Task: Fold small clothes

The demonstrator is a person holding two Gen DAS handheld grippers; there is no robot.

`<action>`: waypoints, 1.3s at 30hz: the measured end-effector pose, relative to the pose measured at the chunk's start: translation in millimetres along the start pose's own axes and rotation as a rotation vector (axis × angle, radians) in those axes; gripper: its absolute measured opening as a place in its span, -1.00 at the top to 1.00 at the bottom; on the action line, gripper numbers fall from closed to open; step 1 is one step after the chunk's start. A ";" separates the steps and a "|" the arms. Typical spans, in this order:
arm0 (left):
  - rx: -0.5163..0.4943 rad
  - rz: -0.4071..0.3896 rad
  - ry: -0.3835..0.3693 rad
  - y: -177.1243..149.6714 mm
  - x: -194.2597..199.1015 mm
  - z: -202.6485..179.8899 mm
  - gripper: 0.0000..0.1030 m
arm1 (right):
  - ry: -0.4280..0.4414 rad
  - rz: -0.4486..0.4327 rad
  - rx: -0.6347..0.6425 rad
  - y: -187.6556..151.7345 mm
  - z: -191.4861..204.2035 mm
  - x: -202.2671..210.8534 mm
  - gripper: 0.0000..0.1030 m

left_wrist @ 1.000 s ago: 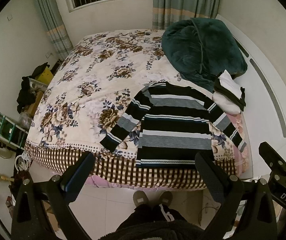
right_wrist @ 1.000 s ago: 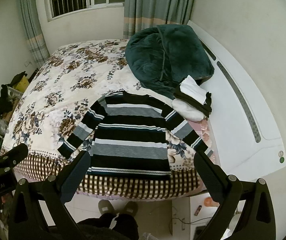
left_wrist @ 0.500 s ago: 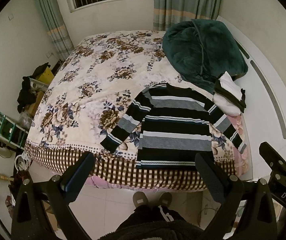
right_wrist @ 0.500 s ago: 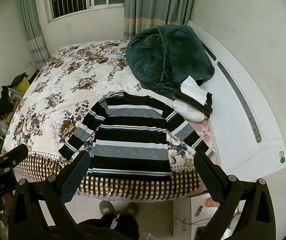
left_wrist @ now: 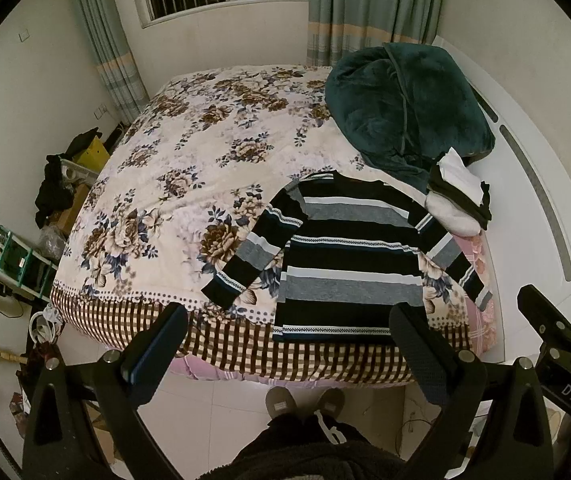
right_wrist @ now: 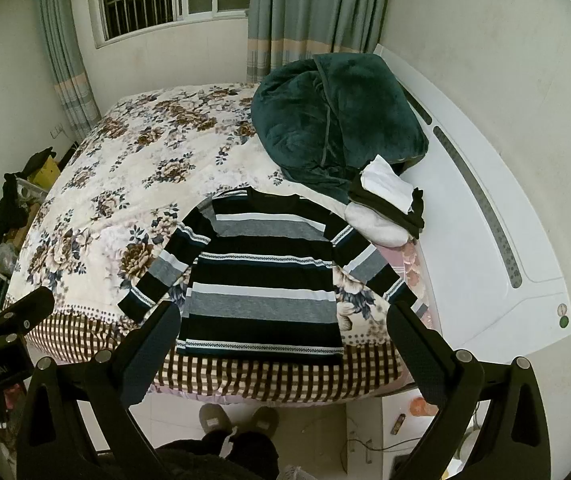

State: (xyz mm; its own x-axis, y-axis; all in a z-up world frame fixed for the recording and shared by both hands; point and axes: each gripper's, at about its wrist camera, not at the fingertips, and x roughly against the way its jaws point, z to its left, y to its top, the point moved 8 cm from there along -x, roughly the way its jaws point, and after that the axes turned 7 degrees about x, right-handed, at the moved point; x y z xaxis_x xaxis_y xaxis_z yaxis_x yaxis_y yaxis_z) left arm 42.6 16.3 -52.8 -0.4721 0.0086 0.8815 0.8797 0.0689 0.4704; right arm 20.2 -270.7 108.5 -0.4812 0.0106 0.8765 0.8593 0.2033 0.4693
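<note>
Lying flat at the near right edge of the floral-print bed (left_wrist: 189,184), the black, grey and white striped knit sweater (left_wrist: 349,272) is untouched; left gripper (left_wrist: 285,344) and right gripper (right_wrist: 281,340) are hovering wide apart, empty, above the near edge.

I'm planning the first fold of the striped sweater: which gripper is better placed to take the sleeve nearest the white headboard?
Probably right. The right gripper is open, and that sleeve lies by its right finger. The left gripper sits nearer the other sleeve.

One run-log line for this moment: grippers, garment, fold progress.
left gripper: open, empty | right gripper: open, empty | black-grey-white striped knit sweater: flat on floral bedspread, sleeves spread | fold: not started
</note>
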 end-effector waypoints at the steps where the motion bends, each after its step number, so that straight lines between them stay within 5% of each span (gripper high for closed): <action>1: 0.000 0.000 0.000 0.9 0.1 0.3 -1.00 | 0.000 0.000 0.000 -0.1 -0.2 -0.1 -1.00; 39: -0.001 -0.009 -0.007 -3.5 -1.5 0.7 -1.00 | -0.008 0.005 -0.016 1.9 0.8 -3.5 -1.00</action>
State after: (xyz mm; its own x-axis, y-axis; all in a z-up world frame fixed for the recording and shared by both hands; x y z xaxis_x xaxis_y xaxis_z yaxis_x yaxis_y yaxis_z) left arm 40.2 16.7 -55.8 -0.4807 0.0154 0.8768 0.8753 0.0685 0.4787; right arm 23.4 -269.6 106.3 -0.4778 0.0191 0.8783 0.8646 0.1874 0.4663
